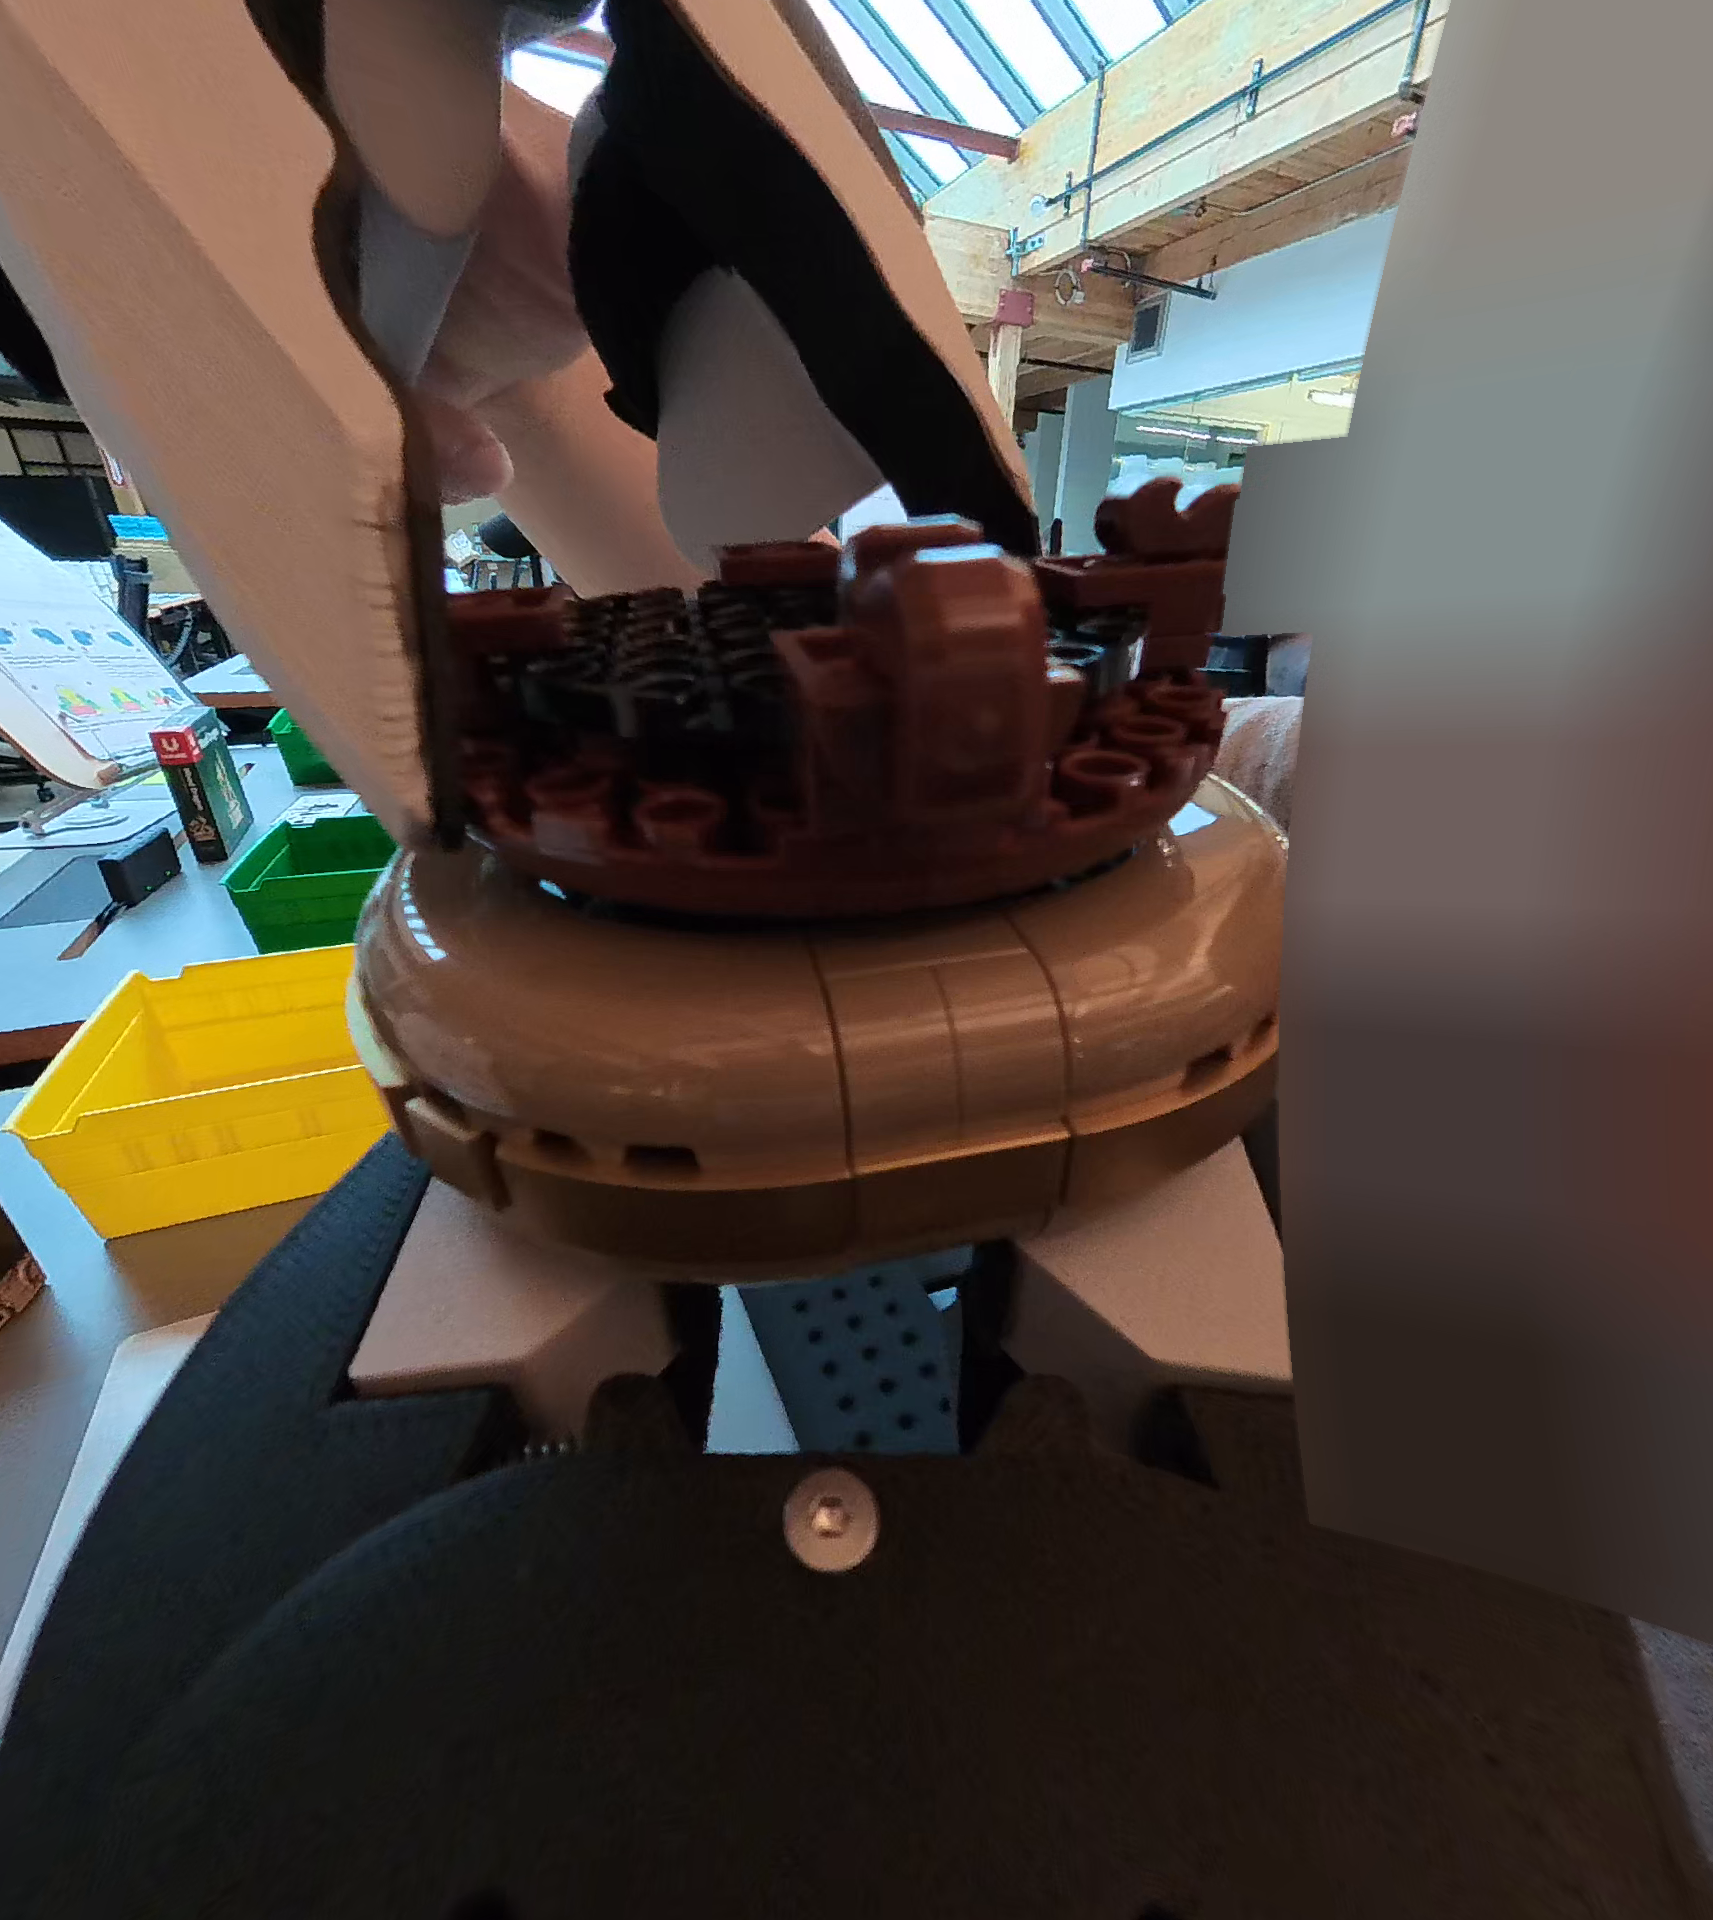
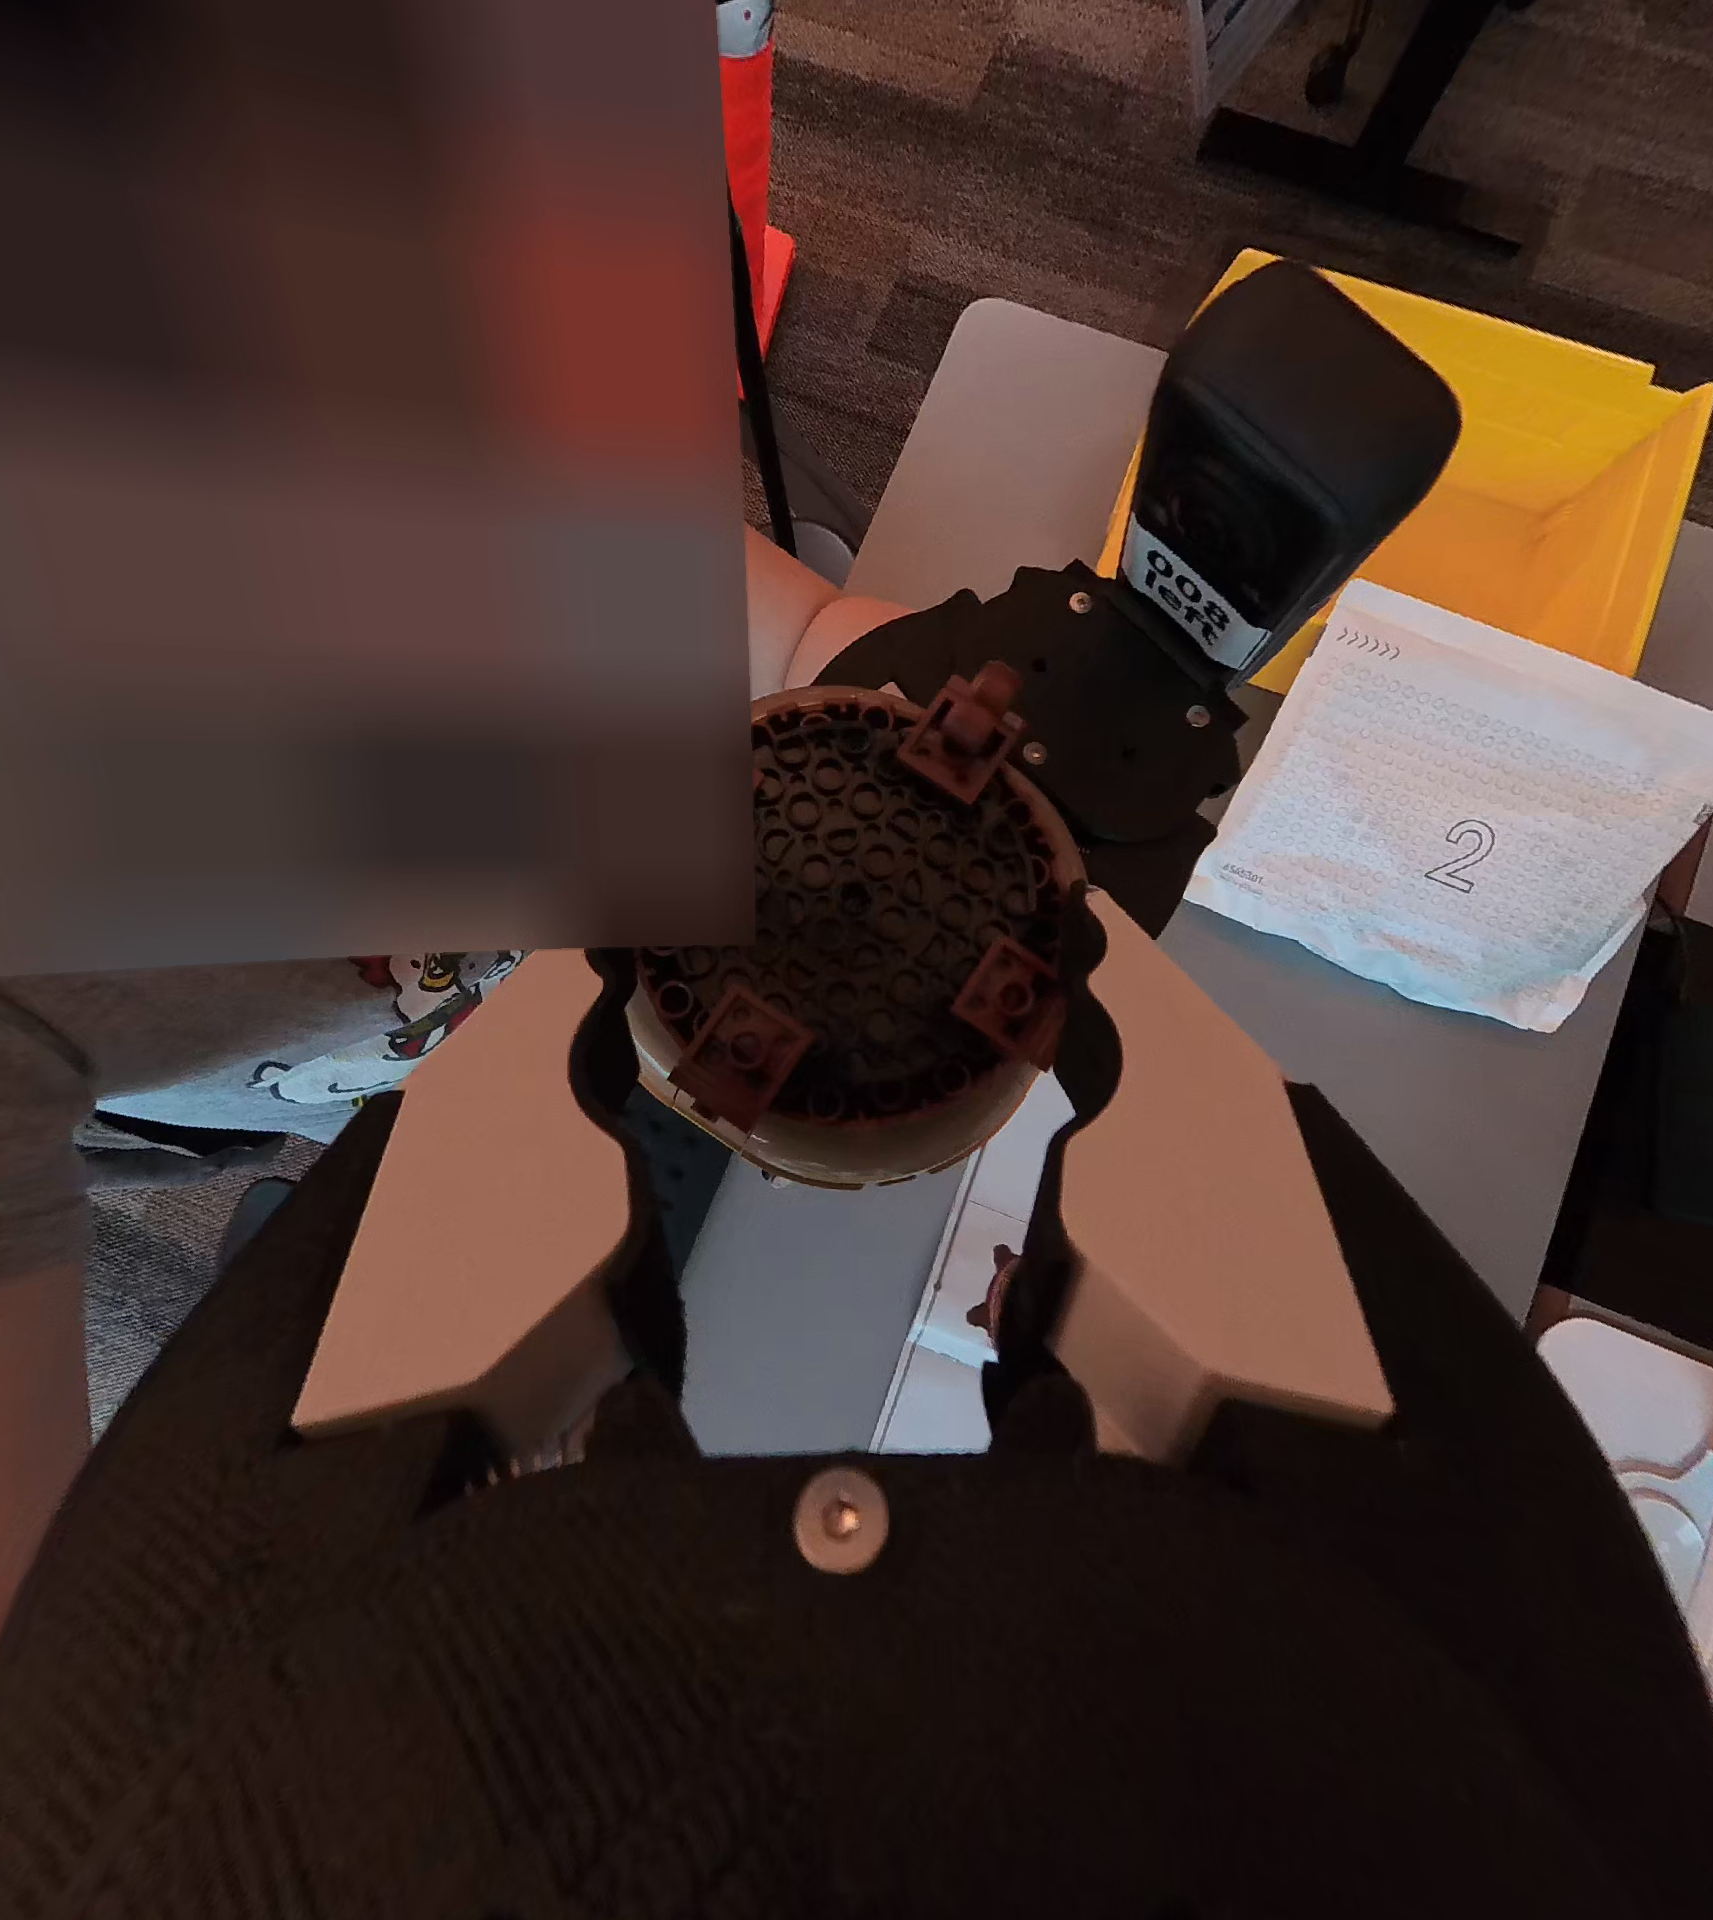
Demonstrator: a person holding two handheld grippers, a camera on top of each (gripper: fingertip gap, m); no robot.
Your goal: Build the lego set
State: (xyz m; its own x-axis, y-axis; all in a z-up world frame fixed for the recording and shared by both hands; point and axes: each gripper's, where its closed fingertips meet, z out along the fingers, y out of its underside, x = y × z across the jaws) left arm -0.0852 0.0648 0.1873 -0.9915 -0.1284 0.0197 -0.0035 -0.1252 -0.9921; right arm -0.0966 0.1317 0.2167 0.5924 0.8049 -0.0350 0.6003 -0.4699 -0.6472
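So the left claw (image 1: pixel 821 1226) is clamped on the round tan lego pot (image 1: pixel 810 1049), holding it up above the worktop (image 2: pixel 1039 416). Right claw (image 2: pixel 847 1029) comes in from above, fingers spread apart around the brown studded top (image 2: pixel 883 894). Yellow bin (image 1: pixel 197 1091) sits just beside.

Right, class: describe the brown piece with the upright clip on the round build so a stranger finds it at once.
Find the tan round pot with its dark studded disc. Three brown square plates sit on the disc; this brown piece lies farthest from the right hand-held gripper. It alone carries an upright clip.
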